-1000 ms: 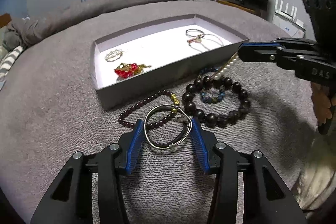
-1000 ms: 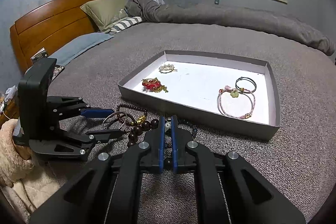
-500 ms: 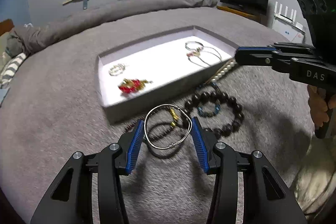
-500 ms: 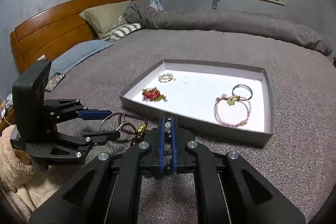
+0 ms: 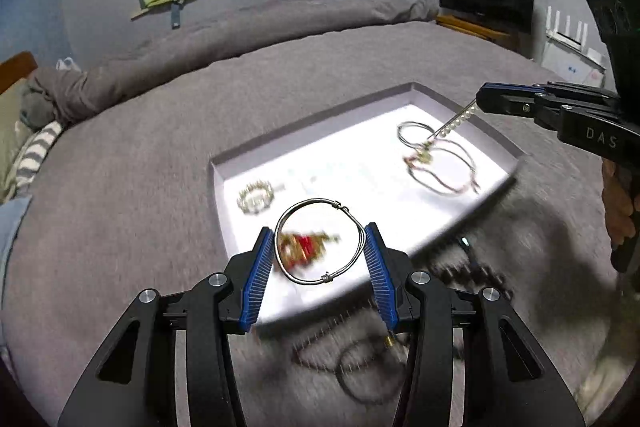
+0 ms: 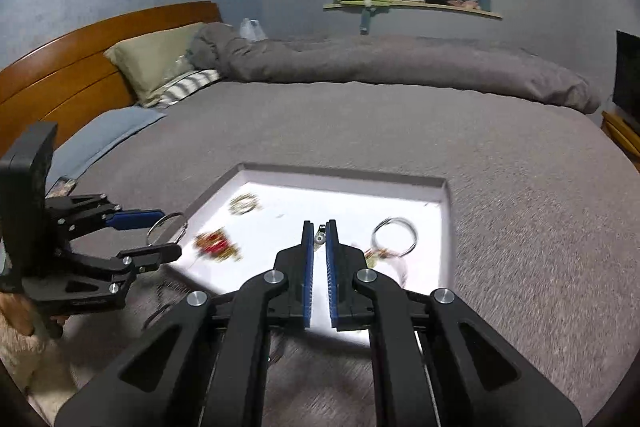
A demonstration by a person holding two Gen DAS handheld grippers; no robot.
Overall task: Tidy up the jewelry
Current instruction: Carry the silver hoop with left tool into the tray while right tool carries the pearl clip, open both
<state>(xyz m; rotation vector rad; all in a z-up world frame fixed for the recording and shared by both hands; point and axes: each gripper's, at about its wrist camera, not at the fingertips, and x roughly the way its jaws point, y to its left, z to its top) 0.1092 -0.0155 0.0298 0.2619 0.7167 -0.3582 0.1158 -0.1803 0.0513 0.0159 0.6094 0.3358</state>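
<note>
My left gripper [image 5: 320, 243] is shut on a silver wire bangle [image 5: 320, 203], held in the air over the near end of the shallow grey tray [image 5: 224, 199], above a red and gold charm [image 5: 304, 247]. It also shows in the right wrist view [image 6: 158, 233] with the bangle [image 6: 166, 227]. My right gripper [image 6: 319, 227] is shut on a pearl strand [image 5: 452, 125] that hangs over the tray's far right end [image 6: 446, 211]. The tray holds a small gold ring piece [image 5: 256, 197], a silver ring [image 5: 412, 131] and a pink cord bracelet [image 5: 444, 171].
The tray lies on a grey bedspread [image 6: 360, 131]. Dark bead bracelets [image 5: 468, 271] and a thin chain [image 5: 360, 367] lie blurred on the bed in front of the tray. Pillows [image 6: 160, 63] and a wooden headboard [image 6: 80, 67] are at the left.
Both grippers have lifted and moved forward over the tray. The bangle left the bed in my left gripper. The pearl strand rose clear of the bed and now dangles over the tray's right end.
</note>
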